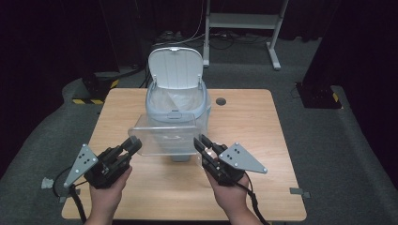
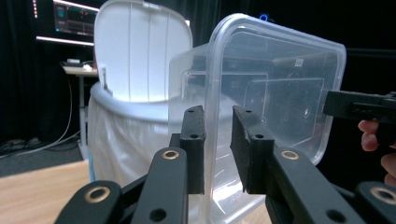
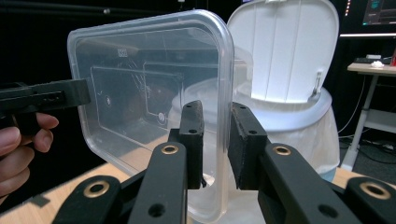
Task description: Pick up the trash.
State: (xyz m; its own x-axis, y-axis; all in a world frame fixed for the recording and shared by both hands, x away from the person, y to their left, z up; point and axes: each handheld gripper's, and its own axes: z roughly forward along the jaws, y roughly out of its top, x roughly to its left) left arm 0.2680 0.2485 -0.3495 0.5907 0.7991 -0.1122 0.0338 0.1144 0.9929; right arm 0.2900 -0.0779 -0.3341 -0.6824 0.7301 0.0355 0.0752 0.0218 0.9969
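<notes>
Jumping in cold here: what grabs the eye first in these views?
A clear plastic container is held up off the table by both grippers, the left gripper and right gripper each clamped on a side rim. Right behind it stands a pale blue bin, lid up, with a bag liner.

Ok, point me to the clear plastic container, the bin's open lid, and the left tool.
clear plastic container [image 1: 164, 133], high view, on its see-through side wall
bin lid [image 1: 176, 68], high view, on the middle of the raised white flap
left tool [image 2: 218, 140], left gripper view, midway between its two tips, at the container's rim
</notes>
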